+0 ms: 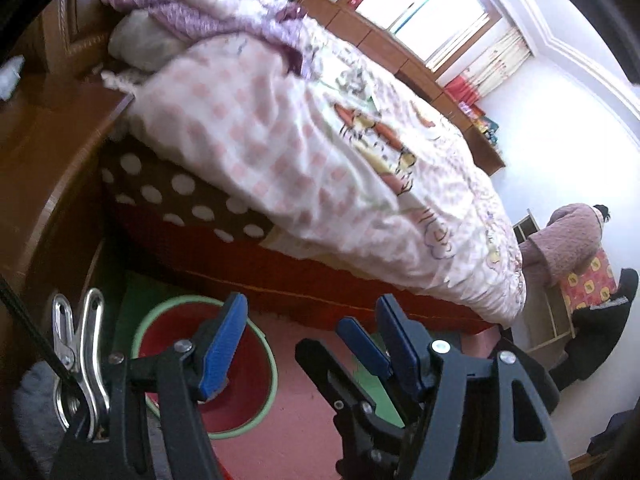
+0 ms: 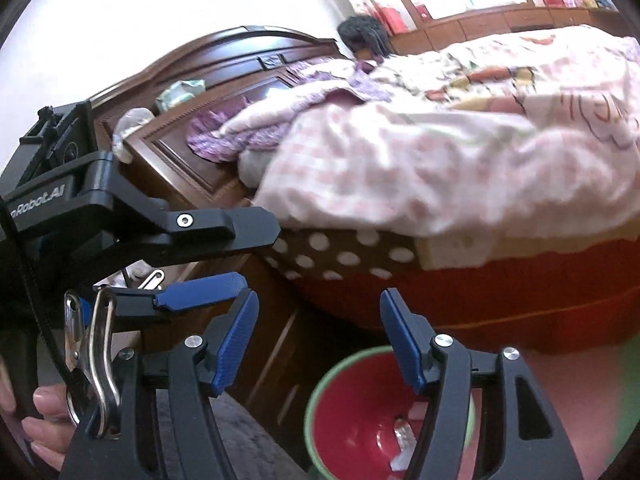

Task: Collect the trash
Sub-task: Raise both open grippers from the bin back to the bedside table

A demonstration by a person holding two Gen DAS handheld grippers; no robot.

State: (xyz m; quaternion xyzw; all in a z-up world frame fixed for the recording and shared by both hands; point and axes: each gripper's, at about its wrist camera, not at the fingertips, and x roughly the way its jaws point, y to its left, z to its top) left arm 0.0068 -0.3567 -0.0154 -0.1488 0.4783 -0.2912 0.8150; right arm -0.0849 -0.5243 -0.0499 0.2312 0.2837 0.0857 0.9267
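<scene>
A red bin with a green rim [image 1: 160, 308] stands on the floor beside the bed. In the right wrist view the bin [image 2: 320, 384] holds a crumpled whitish wrapper [image 2: 404, 436] at its bottom. My left gripper [image 1: 312, 342] hangs above the bin's far side, open, with nothing held. One blue-padded finger [image 1: 360, 344] of the other gripper shows between its fingers. My right gripper [image 2: 318, 344] is above the bin, open and empty. The left gripper [image 2: 260, 258] appears at the left of the right wrist view, jaws apart.
A bed with a pink checked quilt [image 1: 280, 140] fills the middle. A wooden nightstand [image 1: 48, 160] and headboard [image 2: 224, 60] stand to the left, with crumpled pale items [image 2: 180, 90] on the headboard. A pink garment [image 1: 572, 240] lies on a stool. Fingers of a hand [image 2: 44, 400] grip the handle.
</scene>
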